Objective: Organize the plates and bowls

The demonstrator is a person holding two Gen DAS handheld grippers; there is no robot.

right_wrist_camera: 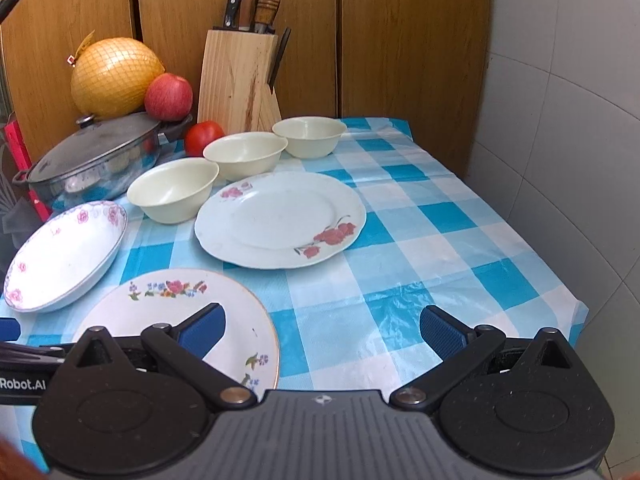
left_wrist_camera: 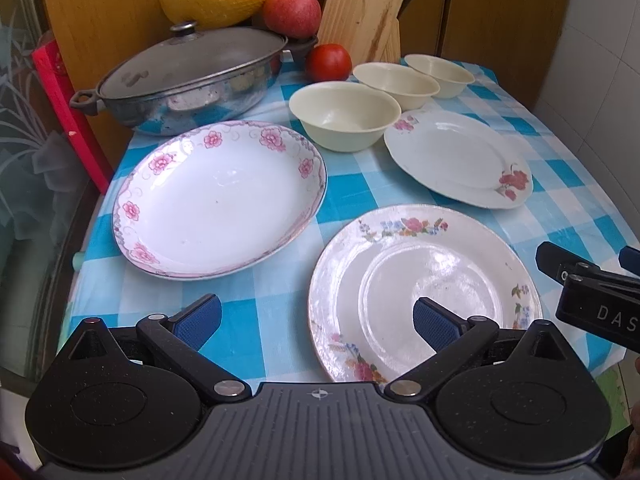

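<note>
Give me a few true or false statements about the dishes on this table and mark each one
1. Three cream bowls sit in a row, unstacked. True.
2. The plates are already stacked. False: all three lie apart on the checked cloth.
3. The pan has its lid on. True.
4. The left tongs grip a plate. False: open, holding nothing.
5. A banana lies beside the knife block. False: a tomato does.

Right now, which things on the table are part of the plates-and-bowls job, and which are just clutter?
For the job: pink-rimmed deep plate; red-flower plate; mixed-flower plate; three cream bowls.

Lying about: lidded pan; tomato; apple; netted pomelo; knife block.
</note>
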